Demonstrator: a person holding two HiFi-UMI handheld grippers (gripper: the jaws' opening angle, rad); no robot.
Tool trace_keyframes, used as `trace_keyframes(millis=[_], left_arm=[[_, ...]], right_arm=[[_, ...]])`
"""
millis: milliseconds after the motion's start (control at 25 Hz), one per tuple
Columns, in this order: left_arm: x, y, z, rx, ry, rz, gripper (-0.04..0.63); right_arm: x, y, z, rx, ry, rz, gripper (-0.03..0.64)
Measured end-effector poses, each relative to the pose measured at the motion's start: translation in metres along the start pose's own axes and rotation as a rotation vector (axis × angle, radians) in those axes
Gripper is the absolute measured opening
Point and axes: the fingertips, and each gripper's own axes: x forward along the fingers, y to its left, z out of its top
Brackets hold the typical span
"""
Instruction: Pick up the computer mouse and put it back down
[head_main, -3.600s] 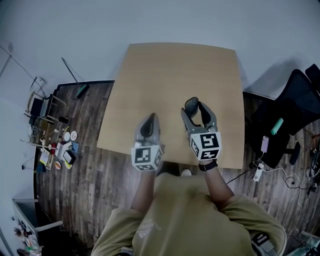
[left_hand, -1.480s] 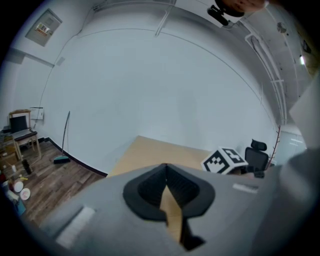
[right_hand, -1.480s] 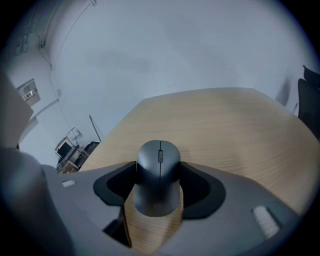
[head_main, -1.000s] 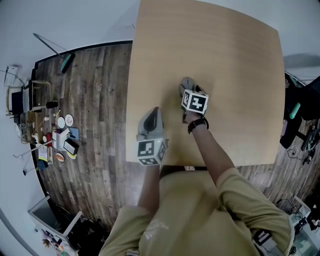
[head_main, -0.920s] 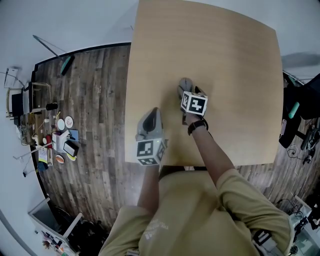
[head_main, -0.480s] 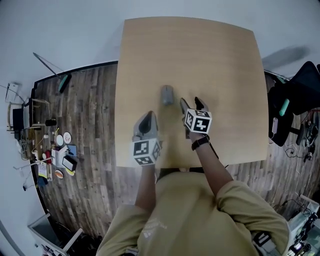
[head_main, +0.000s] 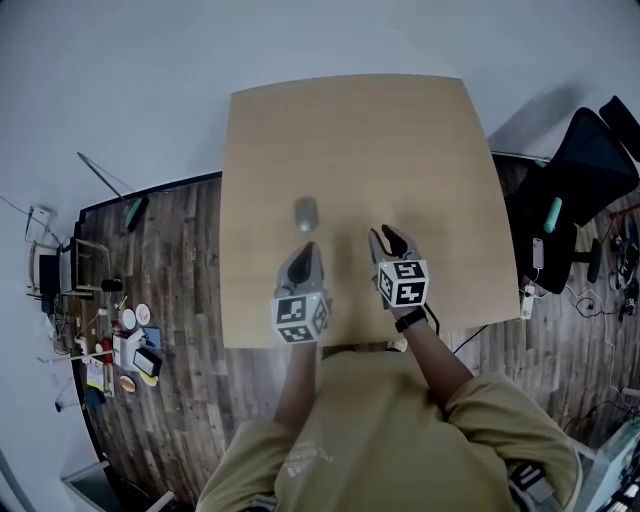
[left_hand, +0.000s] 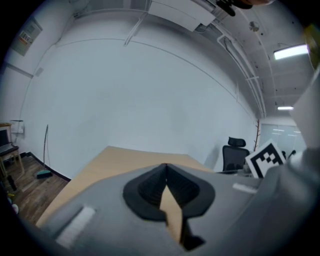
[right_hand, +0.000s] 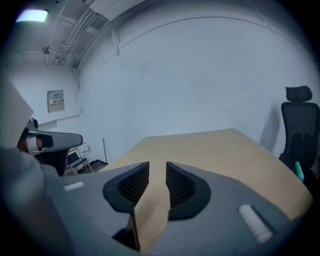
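Head view — we list the computer mouse (head_main: 305, 213) lying on the bench (head_main: 400, 140), left of centre, apart from both tools. Left tongs (head_main: 304, 252) hover on the near side of it, right tongs (head_main: 392, 238) off to its right; neither touches it.
Left gripper view: left tongs (left_hand: 166, 169) closed tip to tip, nothing held.
Right gripper view — right tongs (right_hand: 157, 175) stand a narrow slot apart, having just been closing, with only bare bench between them. An office chair (right_hand: 300, 125) stands beyond the bench's edge.

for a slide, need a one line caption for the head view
Grey mouse lies on the table beyond the shut left tongs; right tongs, empty, have just been closing.
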Motion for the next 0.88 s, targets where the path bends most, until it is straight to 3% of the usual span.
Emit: trace_keyframes(millis=[320,560,880], left_arm=[[-0.008,-0.052,0.014,0.055,-0.035,-0.039,0.002],[-0.020,-0.077,0.035,0.095,-0.107,-0.033,0.002],[-0.032,-0.089,0.033,0.111,-0.127,-0.025,0.002]], right_arm=[[-0.064,0.009,0.042,-0.182,-0.148,0.051,0.055],[-0.107,0.006,0.067,-0.158,-0.243,0.062,0.009],[-0.136,-0.011,0.077,-0.151,-0.299,0.010,0.006]])
